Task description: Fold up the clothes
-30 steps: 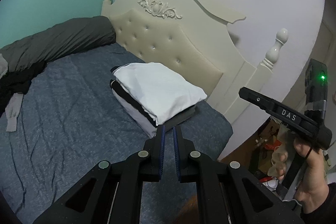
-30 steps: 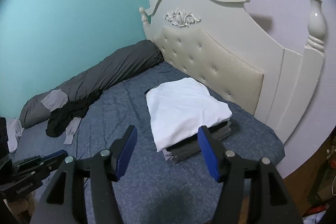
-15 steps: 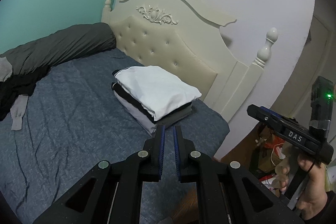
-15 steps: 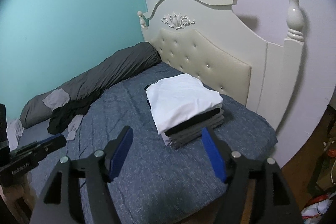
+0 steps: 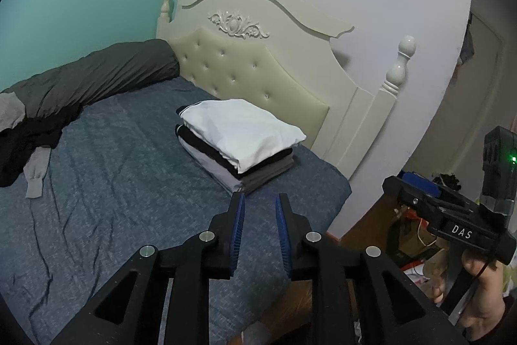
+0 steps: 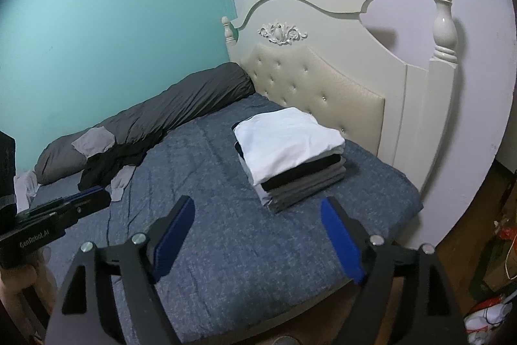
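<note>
Nearest, the left tongs [image 5: 258, 199] have just parted slightly and the right tongs [image 6: 258, 209] have spread wide, both empty. Beyond, a neat stack of folded clothes, white on top [image 6: 289, 151], sits on the blue-grey bed [image 6: 210, 248] beside the cream tufted headboard [image 6: 323, 92]. Only the left view shows the person's hand [image 5: 481, 296] on the right tongs' handle; only the right view shows the white cloth [image 6: 27, 186] at the bed's far left edge.

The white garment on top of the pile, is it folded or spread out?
Folded: the white garment lies as a neat rectangle on the stacked pile.

Home bedroom: bed [image 6: 226, 248], padded headboard [image 6: 323, 86].
</note>
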A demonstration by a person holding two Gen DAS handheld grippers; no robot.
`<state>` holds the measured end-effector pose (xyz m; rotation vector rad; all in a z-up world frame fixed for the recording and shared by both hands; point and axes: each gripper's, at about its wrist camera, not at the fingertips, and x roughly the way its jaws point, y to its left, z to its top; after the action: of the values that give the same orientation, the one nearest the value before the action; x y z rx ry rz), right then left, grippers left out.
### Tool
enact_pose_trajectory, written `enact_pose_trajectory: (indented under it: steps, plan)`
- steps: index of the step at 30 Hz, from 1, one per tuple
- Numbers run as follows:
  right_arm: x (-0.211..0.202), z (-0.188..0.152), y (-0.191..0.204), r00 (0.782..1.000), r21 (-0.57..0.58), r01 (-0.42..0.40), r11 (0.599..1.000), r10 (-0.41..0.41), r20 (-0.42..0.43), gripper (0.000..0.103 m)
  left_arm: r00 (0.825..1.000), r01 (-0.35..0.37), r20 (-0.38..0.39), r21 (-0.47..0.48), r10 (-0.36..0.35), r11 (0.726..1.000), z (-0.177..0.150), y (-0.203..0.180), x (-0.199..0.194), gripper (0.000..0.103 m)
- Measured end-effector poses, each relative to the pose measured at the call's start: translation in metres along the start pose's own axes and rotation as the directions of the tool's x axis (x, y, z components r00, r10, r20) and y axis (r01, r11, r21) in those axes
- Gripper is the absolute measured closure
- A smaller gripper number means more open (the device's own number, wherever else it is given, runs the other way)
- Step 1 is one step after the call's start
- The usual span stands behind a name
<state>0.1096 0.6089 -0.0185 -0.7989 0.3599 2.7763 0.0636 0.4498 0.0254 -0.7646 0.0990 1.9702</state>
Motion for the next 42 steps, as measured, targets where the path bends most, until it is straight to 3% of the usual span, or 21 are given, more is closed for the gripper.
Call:
enact_pose_trajectory:
  steps: [10,14,19,23,29,31,33,35,42]
  plan:
    - [-0.017,-0.018,0.009,1.0,-0.019,-0.01,1.0,0.01,-0.001,0.014,1.0,-0.01,0.019,0.031,0.009,0.999,-0.012,-0.007,-0.02,0.069]
    - [-0.025,-0.023,0.011,1.0,-0.003,-0.024,1.0,0.024,0.009,0.006,1.0,-0.012,0.026,0.035,0.011,0.999,-0.017,-0.008,-0.025,0.06]
    - [-0.033,-0.029,0.015,0.999,0.0,-0.024,1.0,0.024,0.023,0.004,0.999,-0.02,0.046,0.033,0.018,0.999,-0.024,-0.008,-0.031,0.057]
    - [-0.036,-0.036,0.014,1.0,0.017,-0.021,1.0,0.021,0.023,0.001,0.999,-0.019,0.049,0.034,0.017,0.999,-0.029,-0.007,-0.035,0.045]
    - [-0.04,-0.044,0.012,0.999,0.023,0.0,1.0,-0.001,0.033,0.0,0.998,-0.021,0.052,0.04,0.019,0.999,-0.037,-0.007,-0.039,0.041]
    - [-0.042,-0.048,0.013,0.999,0.03,0.002,1.0,-0.003,0.034,0.0,0.999,-0.021,0.048,0.045,0.019,0.999,-0.039,-0.007,-0.04,0.036]
    - [-0.044,-0.052,0.014,0.999,0.032,0.004,0.999,-0.006,0.033,0.0,0.999,-0.022,0.051,0.05,0.02,0.999,-0.042,-0.008,-0.043,0.023]
    - [-0.045,-0.055,0.015,0.999,0.034,0.007,0.999,-0.008,0.031,0.0,0.998,-0.029,0.062,0.054,0.026,0.998,-0.045,-0.008,-0.046,0.016]
    - [-0.05,-0.065,0.018,0.999,0.032,0.016,0.999,-0.017,0.033,0.0,0.997,-0.04,0.065,0.04,0.037,0.998,-0.051,-0.005,-0.051,0.0]
